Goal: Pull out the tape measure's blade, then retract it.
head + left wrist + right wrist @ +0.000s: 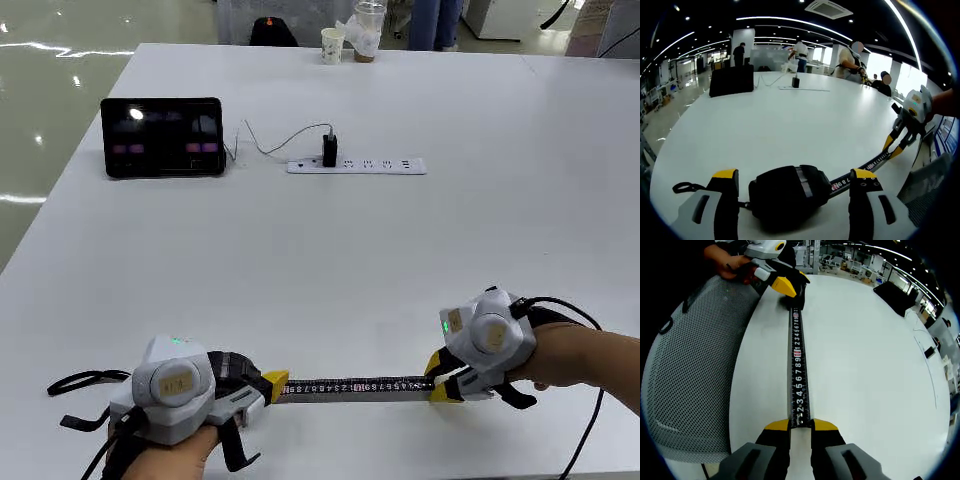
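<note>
Holds the black tape measure case (785,195) clamped in the left claw (795,176), pinches the blade (798,370) by its end in the closed right claw (801,424) just over the near edge of the bench (350,250); looks about half done: pull-out made, retraction not yet begun.

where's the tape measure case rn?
Head view, lower left by the near table edge: tape measure case between the left gripper jaws, blade running right to the right gripper.
</note>
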Available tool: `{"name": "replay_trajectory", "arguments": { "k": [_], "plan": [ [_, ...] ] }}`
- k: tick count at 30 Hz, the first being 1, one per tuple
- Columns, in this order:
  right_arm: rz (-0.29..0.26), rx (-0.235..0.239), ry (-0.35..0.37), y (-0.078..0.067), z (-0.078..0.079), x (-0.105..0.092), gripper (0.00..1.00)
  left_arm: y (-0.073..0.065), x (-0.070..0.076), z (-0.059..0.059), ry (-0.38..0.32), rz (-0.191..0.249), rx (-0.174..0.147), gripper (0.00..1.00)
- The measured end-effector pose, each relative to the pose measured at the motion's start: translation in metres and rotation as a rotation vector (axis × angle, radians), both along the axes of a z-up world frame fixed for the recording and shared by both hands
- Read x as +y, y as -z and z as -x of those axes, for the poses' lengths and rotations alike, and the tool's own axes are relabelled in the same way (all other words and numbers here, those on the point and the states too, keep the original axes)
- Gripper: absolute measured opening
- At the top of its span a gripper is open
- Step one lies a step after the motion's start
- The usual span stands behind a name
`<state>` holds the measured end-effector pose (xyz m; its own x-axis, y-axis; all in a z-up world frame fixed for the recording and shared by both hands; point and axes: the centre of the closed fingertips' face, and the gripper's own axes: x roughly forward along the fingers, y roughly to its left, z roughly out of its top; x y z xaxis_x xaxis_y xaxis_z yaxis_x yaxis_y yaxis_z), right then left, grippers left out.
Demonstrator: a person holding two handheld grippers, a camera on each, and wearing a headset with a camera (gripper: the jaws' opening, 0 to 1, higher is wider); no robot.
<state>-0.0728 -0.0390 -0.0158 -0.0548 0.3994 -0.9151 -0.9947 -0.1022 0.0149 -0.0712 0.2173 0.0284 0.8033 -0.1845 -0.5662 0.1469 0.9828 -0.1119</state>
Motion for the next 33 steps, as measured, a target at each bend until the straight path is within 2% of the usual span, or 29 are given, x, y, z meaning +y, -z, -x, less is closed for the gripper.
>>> {"name": "replay_trajectory", "arguments": {
  "k": [2, 4, 5, 10, 14, 19, 21, 24, 33],
  "plan": [
    [0.010, 0.002, 0.005, 0.001, -0.001, 0.001, 0.11, 0.004, 0.000, 0.003, -0.011, 0.016, 0.034, 0.84],
    [0.030, 0.051, 0.110, 0.000, -0.001, 0.000, 0.11, 0.006, 0.001, 0.003, -0.017, 0.027, 0.044, 0.82],
    [0.031, 0.059, 0.120, 0.000, -0.002, 0.001, 0.11, 0.006, 0.000, 0.004, -0.019, 0.031, 0.047, 0.82],
    [0.052, 0.058, 0.095, 0.001, -0.003, 0.001, 0.11, 0.006, 0.000, 0.005, -0.020, 0.028, 0.059, 0.72],
    [0.056, 0.045, 0.094, 0.001, -0.002, 0.000, 0.11, 0.010, 0.002, 0.006, -0.030, 0.028, 0.080, 0.69],
    [0.055, 0.021, 0.082, 0.001, -0.002, 0.000, 0.11, 0.010, 0.006, 0.006, -0.046, 0.018, 0.086, 0.63],
    [0.055, 0.019, 0.073, 0.001, -0.002, 0.000, 0.11, 0.009, 0.006, 0.007, -0.053, 0.033, 0.095, 0.62],
    [0.053, 0.019, 0.069, 0.001, -0.003, 0.000, 0.11, 0.010, 0.004, 0.008, -0.045, 0.009, 0.105, 0.62],
    [0.054, 0.015, 0.076, 0.001, -0.002, -0.001, 0.11, 0.012, 0.004, 0.008, -0.030, -0.026, 0.114, 0.61]
  ]
}}
